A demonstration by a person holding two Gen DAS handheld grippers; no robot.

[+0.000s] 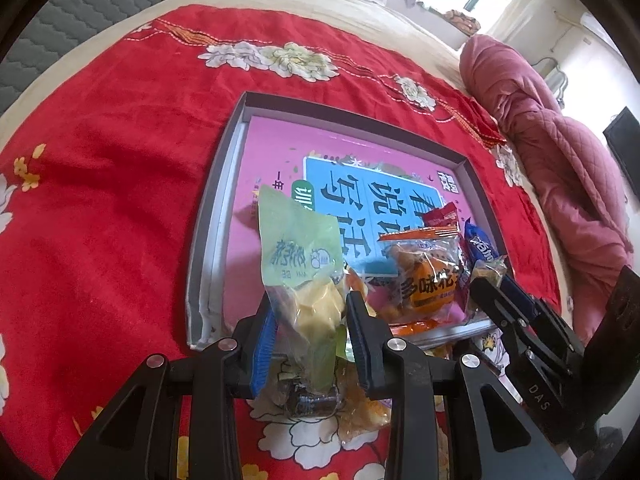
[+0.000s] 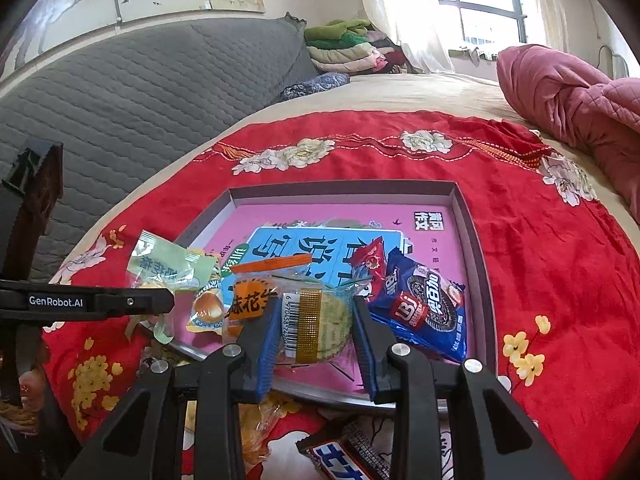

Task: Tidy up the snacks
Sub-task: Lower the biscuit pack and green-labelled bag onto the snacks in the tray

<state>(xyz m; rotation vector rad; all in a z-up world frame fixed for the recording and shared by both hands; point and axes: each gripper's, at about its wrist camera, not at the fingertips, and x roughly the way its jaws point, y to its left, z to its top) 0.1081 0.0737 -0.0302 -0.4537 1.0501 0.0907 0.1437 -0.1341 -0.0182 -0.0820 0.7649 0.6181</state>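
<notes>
Left gripper (image 1: 310,312) tilted steeply down, jaws pinching green snack packet (image 1: 300,264), right gripper (image 2: 314,320) (shallower tilt) pinching clear cracker packet (image 2: 316,318) over tray (image 2: 460,204).

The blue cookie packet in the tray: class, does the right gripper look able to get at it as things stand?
Probably not yet. The right gripper is shut on a clear-wrapped round biscuit, so its jaws are occupied. The blue cookie packet lies uncovered just beside it in the tray.

"GenRobot.AI" on the left gripper (image 2: 132,302); "DAS", seemingly, on the right gripper (image 1: 486,280).
</notes>
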